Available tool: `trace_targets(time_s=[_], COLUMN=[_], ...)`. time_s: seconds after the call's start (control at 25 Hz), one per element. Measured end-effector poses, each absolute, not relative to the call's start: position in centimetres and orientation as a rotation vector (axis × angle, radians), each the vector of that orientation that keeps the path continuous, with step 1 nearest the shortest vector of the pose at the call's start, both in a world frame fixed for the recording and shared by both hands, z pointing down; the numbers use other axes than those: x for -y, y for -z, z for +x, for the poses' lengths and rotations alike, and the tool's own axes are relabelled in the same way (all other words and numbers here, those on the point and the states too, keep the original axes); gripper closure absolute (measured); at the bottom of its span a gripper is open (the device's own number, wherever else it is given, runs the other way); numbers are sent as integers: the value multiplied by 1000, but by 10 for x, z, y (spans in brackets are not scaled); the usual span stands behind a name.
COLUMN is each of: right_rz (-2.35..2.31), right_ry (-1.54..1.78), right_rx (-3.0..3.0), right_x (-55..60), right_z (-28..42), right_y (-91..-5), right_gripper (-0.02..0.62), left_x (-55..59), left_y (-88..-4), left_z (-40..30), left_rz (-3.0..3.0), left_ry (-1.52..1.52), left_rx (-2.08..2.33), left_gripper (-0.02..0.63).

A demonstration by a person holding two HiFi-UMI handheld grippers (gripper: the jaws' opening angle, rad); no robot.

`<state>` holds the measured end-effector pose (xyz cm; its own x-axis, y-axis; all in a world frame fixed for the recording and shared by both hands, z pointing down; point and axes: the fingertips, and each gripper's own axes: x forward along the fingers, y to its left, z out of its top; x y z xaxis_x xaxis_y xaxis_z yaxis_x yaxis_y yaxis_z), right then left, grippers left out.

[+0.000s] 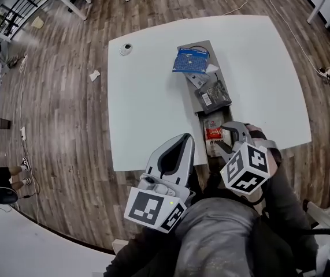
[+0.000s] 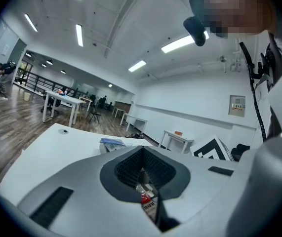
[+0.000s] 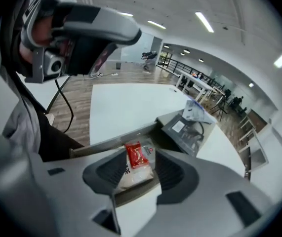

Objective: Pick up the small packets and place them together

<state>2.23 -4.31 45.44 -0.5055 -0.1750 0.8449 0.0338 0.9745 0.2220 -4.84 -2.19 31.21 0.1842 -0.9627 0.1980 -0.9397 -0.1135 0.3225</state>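
A grey tray runs down the middle of the white table and holds the packets. A blue packet lies at its far end, a dark grey packet in the middle, and a red and white packet at the near end. My right gripper hangs open just over the red and white packet, which lies on the tray between the two pads. My left gripper hovers at the table's near edge, left of the tray, its tips together around nothing.
A small white round object sits at the table's far left corner. Wooden floor surrounds the table, with a white scrap on it and cables at the right. Other white tables stand farther off.
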Motion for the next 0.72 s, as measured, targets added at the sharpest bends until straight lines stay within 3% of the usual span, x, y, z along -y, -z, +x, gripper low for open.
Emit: trace_targets(time_s=[0.4,0.72], right_rz=[-30,67], right_ry=[241,268], right_rx=[1908,1934], right_x=[49,66], right_z=[10,6], right_y=[-513,-497], right_gripper=[419,566], left_x=[38,51], left_y=[-358,-357], left_z=[-84,-83], left_rz=[1985,2013], left_ry=[80,61], left_rx=[1744,1711], left_gripper=[603,603])
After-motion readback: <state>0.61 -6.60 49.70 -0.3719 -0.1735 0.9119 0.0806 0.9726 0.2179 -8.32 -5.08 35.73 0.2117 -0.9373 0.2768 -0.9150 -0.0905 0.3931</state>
